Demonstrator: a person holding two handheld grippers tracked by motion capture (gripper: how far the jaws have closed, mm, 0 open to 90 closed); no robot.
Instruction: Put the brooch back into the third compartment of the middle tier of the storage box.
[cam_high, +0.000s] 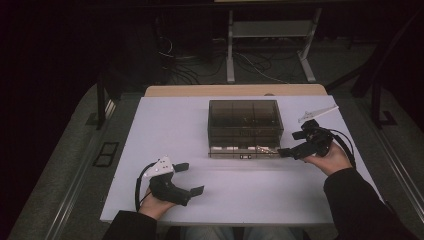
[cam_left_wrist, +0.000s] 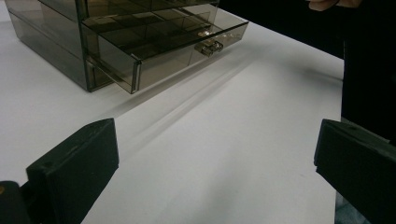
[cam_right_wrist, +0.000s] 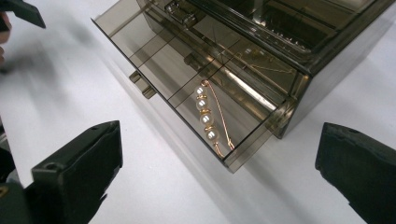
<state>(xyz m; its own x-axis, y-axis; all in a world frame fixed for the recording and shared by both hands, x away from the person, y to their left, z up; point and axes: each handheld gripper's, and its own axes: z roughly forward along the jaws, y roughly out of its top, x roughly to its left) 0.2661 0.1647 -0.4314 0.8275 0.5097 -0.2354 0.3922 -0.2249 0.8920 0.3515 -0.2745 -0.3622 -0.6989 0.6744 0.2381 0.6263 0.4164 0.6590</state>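
Note:
A smoky see-through drawer box (cam_high: 245, 122) stands mid-table on the white tabletop (cam_high: 165, 125). Its bottom drawer (cam_high: 242, 151) is pulled out toward me. In the drawer's right-end compartment lies a gold pin with several pearls (cam_right_wrist: 208, 119), which shows as a small glint (cam_high: 264, 148) in the high view. My right gripper (cam_high: 291, 143) hovers just right of the drawer's corner, open, with nothing between its jaws. My left gripper (cam_high: 190, 178) rests near the front left of the table, open and empty, facing the drawer (cam_left_wrist: 163, 46) from a distance.
A pale three-cornered plate (cam_high: 317, 112) lies on the table at the back right, behind the right hand. A wooden strip (cam_high: 235, 90) borders the far edge. Beyond it are desk legs and cables on the floor. A dark sleeve (cam_left_wrist: 369, 70) fills the right side of the left gripper view.

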